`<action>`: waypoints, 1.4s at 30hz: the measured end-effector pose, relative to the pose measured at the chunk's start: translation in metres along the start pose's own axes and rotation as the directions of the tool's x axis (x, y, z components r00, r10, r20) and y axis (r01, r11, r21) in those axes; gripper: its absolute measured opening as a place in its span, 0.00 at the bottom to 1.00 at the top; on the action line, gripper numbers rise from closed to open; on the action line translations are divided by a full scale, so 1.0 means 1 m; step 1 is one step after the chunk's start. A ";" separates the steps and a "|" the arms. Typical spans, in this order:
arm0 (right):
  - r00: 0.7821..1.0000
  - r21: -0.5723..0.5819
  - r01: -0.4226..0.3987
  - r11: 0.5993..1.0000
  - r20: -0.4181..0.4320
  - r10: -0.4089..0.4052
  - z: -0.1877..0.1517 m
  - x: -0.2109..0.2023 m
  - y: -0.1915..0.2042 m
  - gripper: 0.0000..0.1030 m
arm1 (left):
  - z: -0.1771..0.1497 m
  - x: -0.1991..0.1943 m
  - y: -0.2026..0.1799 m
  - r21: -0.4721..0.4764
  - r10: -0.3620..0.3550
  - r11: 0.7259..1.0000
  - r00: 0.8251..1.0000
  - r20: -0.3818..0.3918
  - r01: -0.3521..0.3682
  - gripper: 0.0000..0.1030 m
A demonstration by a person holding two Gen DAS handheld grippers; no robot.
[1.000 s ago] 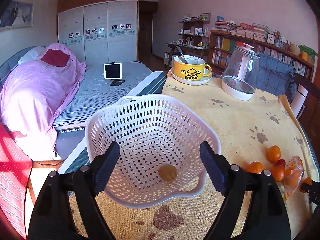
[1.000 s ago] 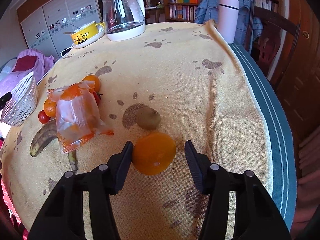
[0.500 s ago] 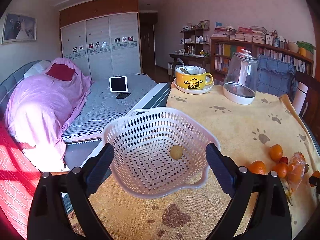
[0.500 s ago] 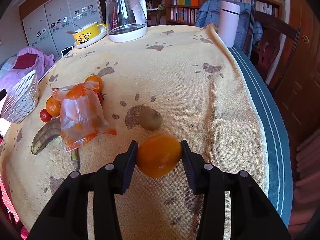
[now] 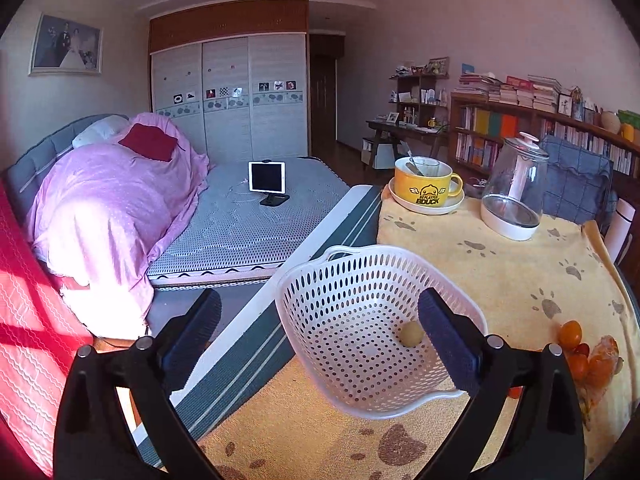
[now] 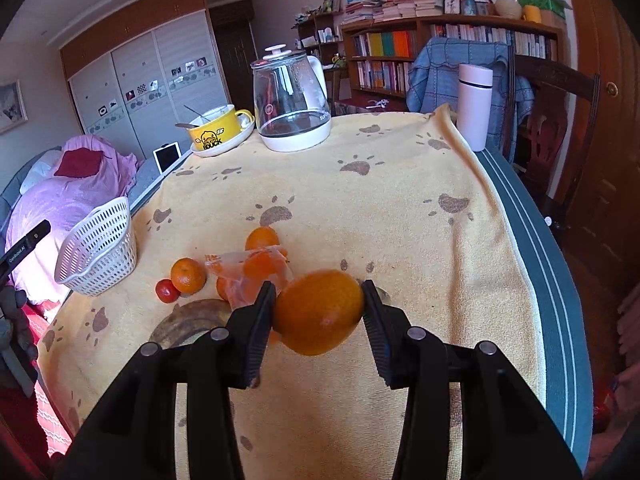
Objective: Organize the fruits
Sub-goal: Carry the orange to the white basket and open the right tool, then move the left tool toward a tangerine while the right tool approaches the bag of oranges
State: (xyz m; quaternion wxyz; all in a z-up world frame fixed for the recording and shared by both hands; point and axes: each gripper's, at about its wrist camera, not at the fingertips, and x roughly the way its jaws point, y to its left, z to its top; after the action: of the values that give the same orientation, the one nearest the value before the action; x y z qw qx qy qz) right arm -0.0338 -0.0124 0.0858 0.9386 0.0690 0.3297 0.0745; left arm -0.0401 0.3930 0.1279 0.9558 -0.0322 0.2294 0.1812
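The right gripper [image 6: 319, 312] has its jaws clamped on a large orange [image 6: 320, 312], held clear above the yellow paw-print cloth covering the surface [image 6: 400, 220]. The white basket [image 6: 98, 254] stands well off to its left at the surface's edge, near the bed, with one small yellowish fruit [image 5: 412, 334] already lying inside.

The left gripper [image 5: 320, 328] hangs in front of the basket with its jaws spread wide, holding nothing.

The round, smooth orange is pinched only at its sides, so I'd worry it could squirt out on the long carry. The basket sits so close to the edge that a heavy drop or a nudge might tip it toward the floor. A tangerine [image 6: 188, 276], a cherry tomato [image 6: 167, 291], a plastic bag of fruit [image 6: 256, 276] and a dark banana [image 6: 192, 320] lie along the route and could get knocked if the carry runs low.

A second ago the orange sat on the cloth between open jaws, beside a kiwi; now it is gripped and lifted, hiding the kiwi. The left gripper has drawn back and swung left.
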 end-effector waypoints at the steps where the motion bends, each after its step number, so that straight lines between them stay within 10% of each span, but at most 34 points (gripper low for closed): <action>1: 1.000 -0.003 -0.018 1.000 0.011 0.018 0.005 0.001 0.009 0.43 | 0.002 0.000 0.004 -0.003 0.011 1.000 1.000 0.000 -0.011 0.97; 13: 0.955 -0.114 -0.297 0.948 -0.044 0.294 0.044 0.049 0.156 0.43 | 0.012 0.003 0.046 -0.098 0.060 0.993 0.998 -0.005 -0.060 0.97; 23: 0.917 -0.181 -0.393 0.901 -0.152 0.369 0.038 0.097 0.252 0.43 | 0.017 0.003 0.059 -0.140 0.066 0.988 0.998 0.000 -0.065 0.97; 42: 0.917 -0.089 -0.391 0.916 -0.118 0.380 0.029 0.099 0.236 0.57 | 0.015 0.005 0.054 -0.138 0.075 0.988 0.997 -0.010 -0.075 0.97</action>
State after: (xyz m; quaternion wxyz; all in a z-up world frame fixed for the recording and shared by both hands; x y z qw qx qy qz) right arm 0.0386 0.2346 0.0906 0.8905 0.0767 0.3506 0.2796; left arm -0.0493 0.4474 0.1405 0.9432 -0.0904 0.2197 0.2324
